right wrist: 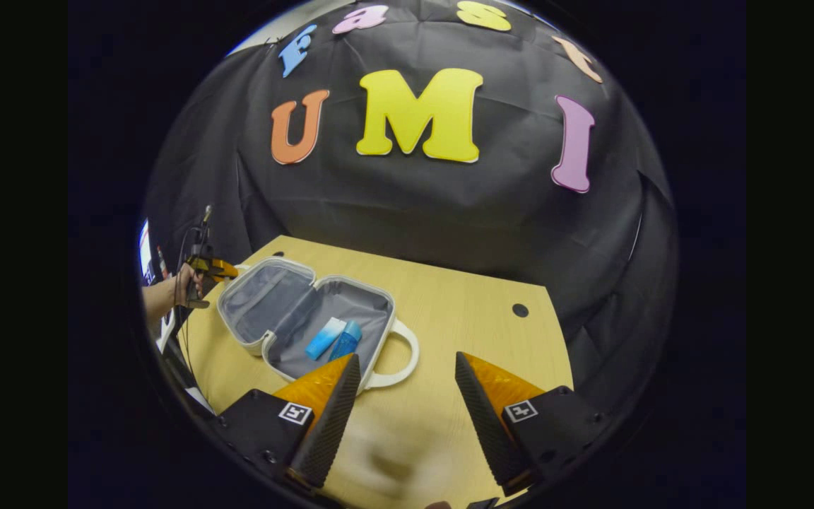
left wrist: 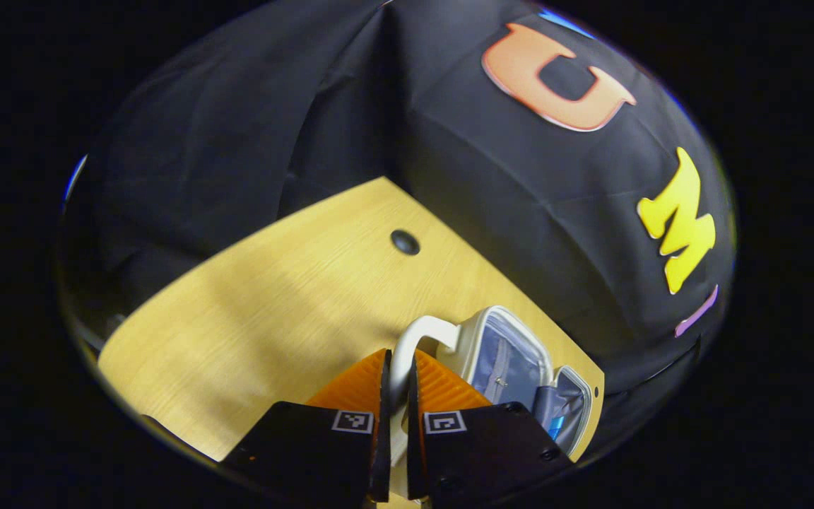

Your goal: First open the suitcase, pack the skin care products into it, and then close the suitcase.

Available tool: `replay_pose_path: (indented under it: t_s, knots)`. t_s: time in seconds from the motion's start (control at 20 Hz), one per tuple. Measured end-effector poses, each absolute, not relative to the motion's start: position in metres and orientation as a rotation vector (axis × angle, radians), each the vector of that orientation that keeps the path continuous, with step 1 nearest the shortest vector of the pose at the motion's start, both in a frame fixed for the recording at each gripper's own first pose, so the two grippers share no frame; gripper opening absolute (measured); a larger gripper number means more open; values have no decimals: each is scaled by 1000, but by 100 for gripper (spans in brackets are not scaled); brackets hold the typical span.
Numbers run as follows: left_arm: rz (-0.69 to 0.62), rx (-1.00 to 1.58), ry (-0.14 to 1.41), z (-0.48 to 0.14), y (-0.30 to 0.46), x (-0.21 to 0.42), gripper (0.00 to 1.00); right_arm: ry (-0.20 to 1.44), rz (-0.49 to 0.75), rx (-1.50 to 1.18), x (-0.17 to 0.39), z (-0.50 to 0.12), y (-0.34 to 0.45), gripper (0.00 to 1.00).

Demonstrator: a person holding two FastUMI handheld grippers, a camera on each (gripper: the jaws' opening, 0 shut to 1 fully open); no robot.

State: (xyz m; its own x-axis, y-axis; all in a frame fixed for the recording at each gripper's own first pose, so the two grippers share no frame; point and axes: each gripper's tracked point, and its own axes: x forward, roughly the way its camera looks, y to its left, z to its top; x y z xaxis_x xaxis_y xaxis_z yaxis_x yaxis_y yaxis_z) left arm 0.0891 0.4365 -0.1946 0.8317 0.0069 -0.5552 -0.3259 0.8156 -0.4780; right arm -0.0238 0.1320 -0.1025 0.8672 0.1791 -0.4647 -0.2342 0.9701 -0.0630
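Observation:
A small white suitcase (right wrist: 276,300) with grey lining lies open on the wooden table (right wrist: 463,318). Two blue skin care products (right wrist: 336,339) rest in its right half, near the white handle (right wrist: 403,353) on that side. My left gripper (left wrist: 398,360) is shut on the white handle (left wrist: 417,336) of the other half, whose lining (left wrist: 513,360) appears just beyond it. From the right gripper view that gripper (right wrist: 213,268) is at the case's far left edge, held by a hand (right wrist: 163,297). My right gripper (right wrist: 407,367) hangs open above the table, just right of the case, holding nothing.
The table has round dark cable holes (left wrist: 405,242) (right wrist: 519,309). Black cloth walls close off the back and sides. Bare tabletop (left wrist: 258,311) stretches left of the case in the left gripper view. Cables hang by the hand at the table's left edge (right wrist: 188,339).

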Motion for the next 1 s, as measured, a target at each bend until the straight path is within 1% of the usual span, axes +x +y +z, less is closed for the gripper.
replay_pose_path:
  t_s: [0.1,0.25,0.45,0.6,0.7,1.0]
  knots:
    - [157,-513,484,-136,413,93,12,449,215,-89,-28,-97,128,80]
    - [99,-407,381,-58,359,100,11,397,196,-59,-32,-84,112,80]
    - [105,-193,300,-6,276,90,11,330,138,8,-46,-68,75,80]
    - [66,-115,224,15,207,85,11,312,98,31,-59,-63,43,79]
    - [17,-92,212,19,158,90,11,304,63,44,-69,-61,17,79]
    - [-69,-37,226,-11,58,97,11,296,-40,61,-92,-56,-48,80]
